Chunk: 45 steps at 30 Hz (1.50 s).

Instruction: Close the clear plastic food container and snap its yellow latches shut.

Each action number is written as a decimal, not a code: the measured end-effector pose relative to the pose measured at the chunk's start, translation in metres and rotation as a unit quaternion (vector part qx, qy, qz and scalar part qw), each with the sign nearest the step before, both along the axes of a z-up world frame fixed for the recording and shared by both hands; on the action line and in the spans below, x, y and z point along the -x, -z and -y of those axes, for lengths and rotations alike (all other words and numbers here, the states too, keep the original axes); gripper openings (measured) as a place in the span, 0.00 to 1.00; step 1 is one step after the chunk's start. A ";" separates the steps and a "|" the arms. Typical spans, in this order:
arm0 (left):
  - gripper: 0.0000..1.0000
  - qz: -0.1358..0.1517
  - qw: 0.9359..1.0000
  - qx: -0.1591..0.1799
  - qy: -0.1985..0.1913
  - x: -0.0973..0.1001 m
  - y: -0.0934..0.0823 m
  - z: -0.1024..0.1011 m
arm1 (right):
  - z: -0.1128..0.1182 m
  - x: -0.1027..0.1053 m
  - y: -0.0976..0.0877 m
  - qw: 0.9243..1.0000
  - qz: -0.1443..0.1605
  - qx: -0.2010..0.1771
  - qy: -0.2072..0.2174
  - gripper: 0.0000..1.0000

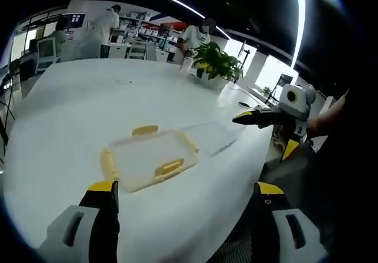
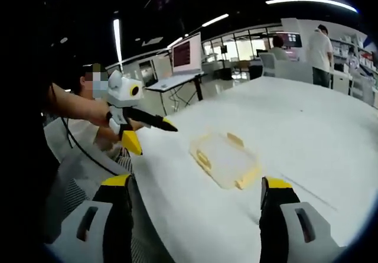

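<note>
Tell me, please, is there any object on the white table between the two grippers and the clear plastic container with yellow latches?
Nothing visible stands in the way. The clear plastic container with yellow latches lies alone on the white table, with bare tabletop between it and the open left gripper. The open right gripper also has only bare table before it.

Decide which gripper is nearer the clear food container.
Left, probably. The left gripper hovers just short of the container, which looks larger past its open jaws. The right gripper hangs farther back by the table edge, touching nothing.
</note>
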<state>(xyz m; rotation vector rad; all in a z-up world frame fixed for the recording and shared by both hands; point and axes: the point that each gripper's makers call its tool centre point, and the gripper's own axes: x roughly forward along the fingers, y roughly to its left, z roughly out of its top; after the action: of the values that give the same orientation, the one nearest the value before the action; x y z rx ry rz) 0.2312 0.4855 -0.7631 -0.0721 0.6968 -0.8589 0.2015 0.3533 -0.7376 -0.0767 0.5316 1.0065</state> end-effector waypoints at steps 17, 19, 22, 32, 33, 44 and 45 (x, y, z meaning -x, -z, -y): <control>0.90 0.001 0.995 -0.074 0.069 -0.020 0.022 -0.005 | -0.001 -0.029 0.011 1.000 -0.002 0.017 -0.003 0.85; 0.89 0.002 0.994 -0.079 0.074 -0.023 0.022 -0.004 | -0.001 -0.032 0.011 1.000 0.000 0.017 -0.004 0.84; 0.89 0.004 0.993 -0.090 0.082 -0.027 0.025 -0.006 | -0.001 -0.038 0.009 1.000 0.001 0.013 0.001 0.85; 0.84 0.004 0.990 -0.106 0.097 -0.040 0.025 -0.016 | -0.003 -0.053 0.011 1.000 0.006 0.029 -0.007 0.81; 0.82 0.000 0.989 -0.106 0.099 -0.042 0.025 -0.017 | -0.003 -0.054 0.012 1.000 -0.001 0.030 -0.009 0.80; 0.80 -0.003 0.987 -0.119 0.107 -0.056 0.027 -0.022 | -0.004 -0.067 0.019 0.999 0.001 0.048 -0.021 0.79; 0.80 -0.001 0.986 -0.122 0.110 -0.058 0.029 -0.023 | -0.003 -0.068 0.019 0.998 0.001 0.051 -0.022 0.79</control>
<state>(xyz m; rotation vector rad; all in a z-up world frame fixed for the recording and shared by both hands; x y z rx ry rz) 0.2891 0.5081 -0.7918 0.2285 0.8167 -0.9767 0.2697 0.3566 -0.7570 -0.1812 0.5807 1.0228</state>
